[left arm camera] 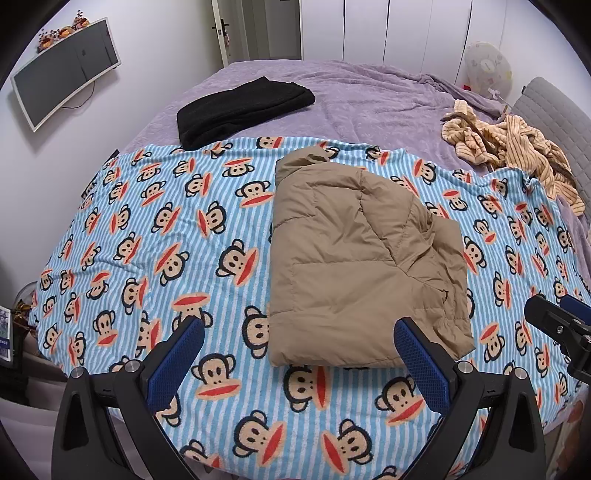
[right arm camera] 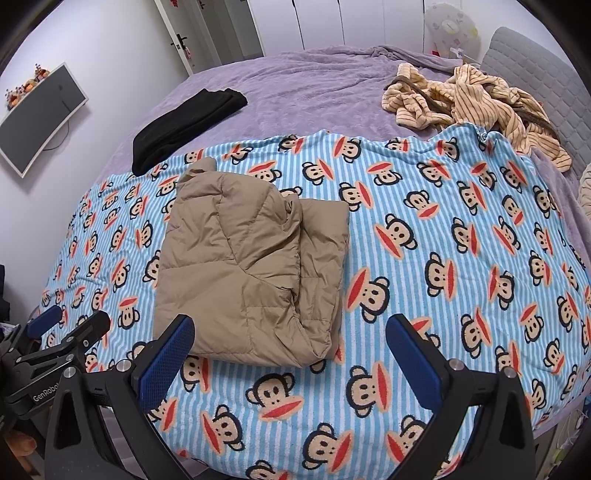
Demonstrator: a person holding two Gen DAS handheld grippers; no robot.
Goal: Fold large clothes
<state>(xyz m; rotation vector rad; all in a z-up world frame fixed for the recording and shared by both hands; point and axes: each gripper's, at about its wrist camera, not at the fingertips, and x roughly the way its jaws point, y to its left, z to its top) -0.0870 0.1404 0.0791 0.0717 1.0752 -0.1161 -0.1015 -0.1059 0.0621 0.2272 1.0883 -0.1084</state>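
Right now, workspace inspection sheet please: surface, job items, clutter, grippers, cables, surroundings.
Surface: monkey-print blanket spread over purple bedspread.
Job's things: tan puffer jacket folded into a compact bundle on the blanket.
Clutter: folded black garment; crumpled striped beige garment near the headboard.
Grippers: left gripper and right gripper both open, holding nothing.
Cables: one hangs under the wall monitor.
Surroundings: door, white wardrobe.
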